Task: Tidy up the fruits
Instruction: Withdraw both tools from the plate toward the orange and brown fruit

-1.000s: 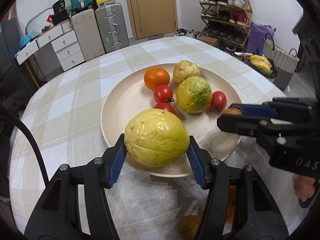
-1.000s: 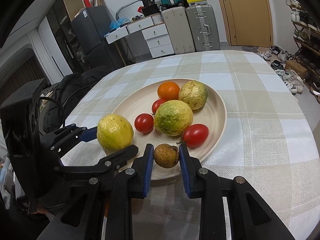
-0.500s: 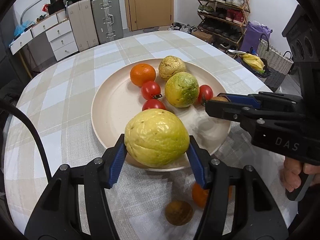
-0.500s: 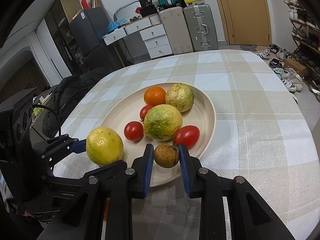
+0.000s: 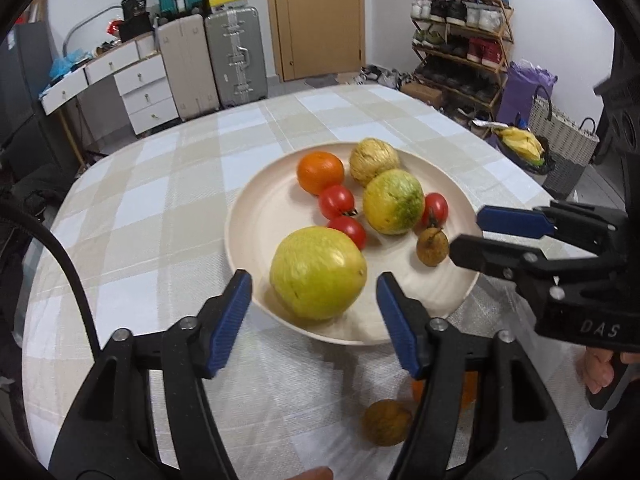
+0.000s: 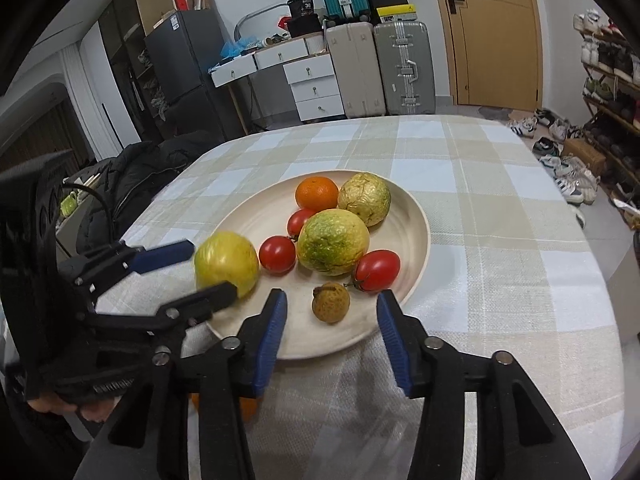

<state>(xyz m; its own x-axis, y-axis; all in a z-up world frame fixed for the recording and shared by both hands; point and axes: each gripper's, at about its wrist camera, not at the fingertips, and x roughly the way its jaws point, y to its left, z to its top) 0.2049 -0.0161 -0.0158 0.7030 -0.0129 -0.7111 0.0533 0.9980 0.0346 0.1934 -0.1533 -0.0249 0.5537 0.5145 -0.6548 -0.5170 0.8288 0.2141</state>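
A cream plate point(image 5: 256, 220) point(image 6: 416, 216) on the checked tablecloth holds an orange point(image 5: 320, 172), a wrinkled yellow fruit point(image 5: 374, 160), a yellow-green fruit point(image 5: 394, 202), three tomatoes, a big yellow fruit point(image 5: 318, 274) point(image 6: 226, 262) and a small brown fruit point(image 5: 432, 246) point(image 6: 331, 303). My left gripper point(image 5: 314, 320) is open, its jaws apart on either side of the big yellow fruit, which rests on the plate's near rim. My right gripper point(image 6: 332, 338) is open, with the small brown fruit lying on the plate between its jaws.
Off the plate, near me, lie a brown fruit point(image 5: 386, 422) and an orange point(image 5: 466, 386) point(image 6: 244, 406), partly hidden by the grippers. The table edge curves close on both sides. Suitcases, drawers and a shoe rack stand beyond.
Both grippers have opened. The big yellow fruit and the small brown fruit have been let go and now lie on the plate.
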